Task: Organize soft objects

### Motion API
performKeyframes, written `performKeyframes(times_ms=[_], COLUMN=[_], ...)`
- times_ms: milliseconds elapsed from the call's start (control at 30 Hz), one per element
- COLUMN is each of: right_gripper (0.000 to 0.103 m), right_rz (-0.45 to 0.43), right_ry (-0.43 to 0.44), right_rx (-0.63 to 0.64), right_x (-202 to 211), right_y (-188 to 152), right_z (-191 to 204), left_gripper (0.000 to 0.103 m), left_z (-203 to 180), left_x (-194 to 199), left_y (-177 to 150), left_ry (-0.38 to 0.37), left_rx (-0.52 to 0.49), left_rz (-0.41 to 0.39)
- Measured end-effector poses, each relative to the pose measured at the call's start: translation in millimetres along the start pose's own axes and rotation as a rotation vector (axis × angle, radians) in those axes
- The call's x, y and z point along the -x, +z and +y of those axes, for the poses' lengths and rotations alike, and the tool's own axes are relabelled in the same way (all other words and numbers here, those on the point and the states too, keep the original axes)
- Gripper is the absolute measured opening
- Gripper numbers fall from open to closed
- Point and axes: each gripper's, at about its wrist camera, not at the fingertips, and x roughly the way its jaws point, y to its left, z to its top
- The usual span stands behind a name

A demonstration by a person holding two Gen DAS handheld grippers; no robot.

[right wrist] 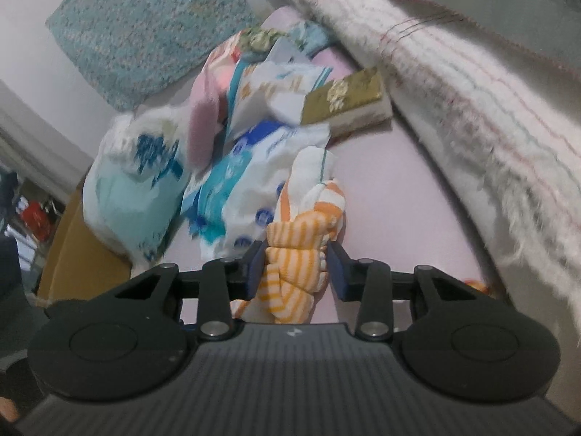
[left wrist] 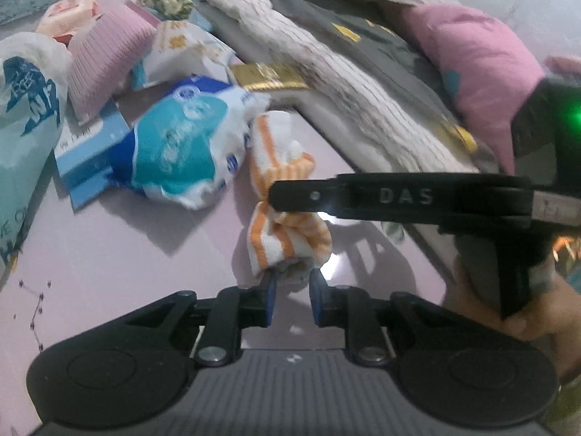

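Two grippers, left gripper (left wrist: 292,292) and right gripper (right wrist: 296,267), clamp one striped cloth (right wrist: 290,272).

Pale pink surface (left wrist: 127,254), white wall (right wrist: 29,36)

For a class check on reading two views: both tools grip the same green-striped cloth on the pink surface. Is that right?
Wrong in one respect: the cloth is orange-striped, not green-striped, as the right wrist view shows. The rest stands: the right tool clamps its middle, the left tool pinches its near end, and it lies on the pink surface.
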Motion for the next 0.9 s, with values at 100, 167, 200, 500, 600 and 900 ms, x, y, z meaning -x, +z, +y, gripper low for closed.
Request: performKeyframes(times_ms=[100,167,200,500,600,900], right_gripper=[0.037,0.038,0.038,0.041,0.042,0.059], right_rz=[0.026,0.046,0.055,0.108,0.118,0.044], right_ry=[0.016,0.037,0.045,0.089,0.124,0.172], right_rx=[0.017,0.015,0.015,0.079,0.073,-0.005], right_x=[3,3,2,-8,-13,-1], right_y=[-11,-16,-18,-26,-24,-4], right_z=[7,9,12,36,36,22], left_gripper=[0.025,0.028,0.028,0.057,0.058,0.056], left_z=[-1,1,2,3,3,7], left_x=[9,16,20,58,56,24], left_y=[-13,-20,-24,-36,-30,-7], left_ry=[-0.007,-0.012,-0.015,0.021,0.080,0.150], left_rx=[-0.003,0.008,0.012,-0.003,-0.017,-0.055], left_rz=[0.012,0.014,0.012,-0.070,-0.091,-0.054])
